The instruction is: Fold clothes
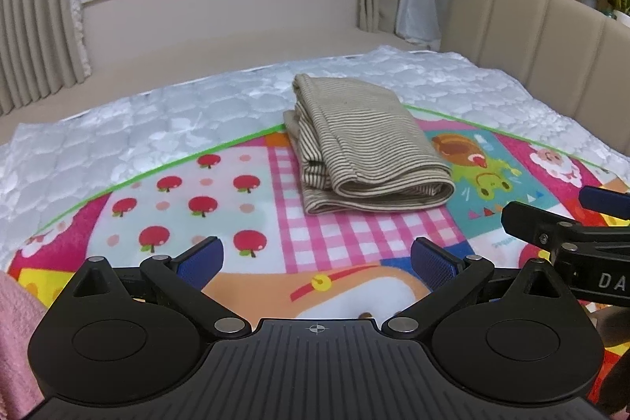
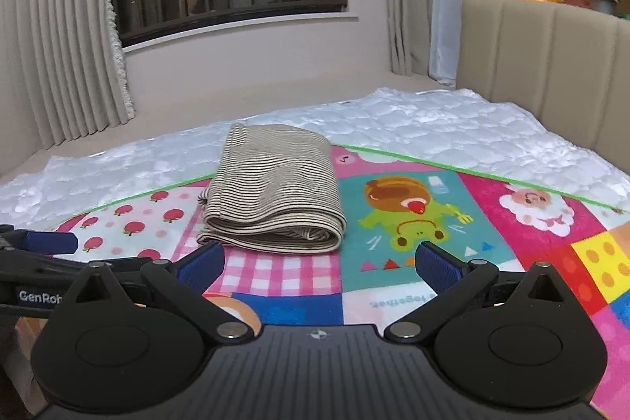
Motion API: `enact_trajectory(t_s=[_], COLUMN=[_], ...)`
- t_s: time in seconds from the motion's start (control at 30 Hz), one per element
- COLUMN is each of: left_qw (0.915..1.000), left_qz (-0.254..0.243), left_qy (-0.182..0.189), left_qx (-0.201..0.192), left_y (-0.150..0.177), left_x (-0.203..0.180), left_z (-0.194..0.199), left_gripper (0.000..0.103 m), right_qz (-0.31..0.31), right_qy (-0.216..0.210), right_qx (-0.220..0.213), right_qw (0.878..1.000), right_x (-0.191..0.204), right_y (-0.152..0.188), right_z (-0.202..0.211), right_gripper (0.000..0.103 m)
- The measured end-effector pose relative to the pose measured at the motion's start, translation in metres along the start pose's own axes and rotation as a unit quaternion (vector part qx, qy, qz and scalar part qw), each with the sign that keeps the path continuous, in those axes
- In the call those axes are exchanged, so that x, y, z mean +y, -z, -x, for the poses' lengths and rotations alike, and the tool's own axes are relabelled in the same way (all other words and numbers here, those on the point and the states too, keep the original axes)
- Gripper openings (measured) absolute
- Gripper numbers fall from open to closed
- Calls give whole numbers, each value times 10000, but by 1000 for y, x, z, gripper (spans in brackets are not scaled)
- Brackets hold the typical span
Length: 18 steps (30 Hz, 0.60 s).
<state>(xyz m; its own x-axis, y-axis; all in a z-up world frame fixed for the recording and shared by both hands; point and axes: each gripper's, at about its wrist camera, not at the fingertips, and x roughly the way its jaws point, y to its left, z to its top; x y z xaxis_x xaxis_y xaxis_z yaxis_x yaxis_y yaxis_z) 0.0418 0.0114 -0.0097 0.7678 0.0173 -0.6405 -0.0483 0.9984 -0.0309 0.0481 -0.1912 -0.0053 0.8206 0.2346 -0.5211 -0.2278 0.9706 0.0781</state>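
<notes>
Striped garment (image 1: 366,144): folded into compact stack, on play mat (image 1: 197,184), just ahead of both grippers.
Left gripper (image 1: 317,262): jaws wide, empty.
Right gripper (image 2: 319,262): jaws wide, empty.
Progress: fold looks done; prob. nothing left for this piece.

The right gripper (image 1: 590,219) is cut off by the right edge of the left view; only "DA" of its lettering shows, and one finger is partly out of frame. The left gripper (image 2: 39,250) is cut by the left edge of the right view, its label ending at "GenRob". A pink cloth (image 1: 17,337) runs off the lower-left corner. The mat (image 2: 492,235) hides under the folded garment (image 2: 271,191).
</notes>
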Motion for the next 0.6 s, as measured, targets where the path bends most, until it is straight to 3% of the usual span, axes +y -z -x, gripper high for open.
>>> enact_trajectory(t_s=[0.6], left_qw=[10000], left_qz=[-21], left_qy=[-87], left_qx=[19], left_y=[1], left_x=[-2], left_z=[0], left_gripper=[103], right_qz=[56], right_qy=[33], right_qx=[105], right_qw=[9999], right_x=[0], right_y=[3], right_z=[-5], right_gripper=[103])
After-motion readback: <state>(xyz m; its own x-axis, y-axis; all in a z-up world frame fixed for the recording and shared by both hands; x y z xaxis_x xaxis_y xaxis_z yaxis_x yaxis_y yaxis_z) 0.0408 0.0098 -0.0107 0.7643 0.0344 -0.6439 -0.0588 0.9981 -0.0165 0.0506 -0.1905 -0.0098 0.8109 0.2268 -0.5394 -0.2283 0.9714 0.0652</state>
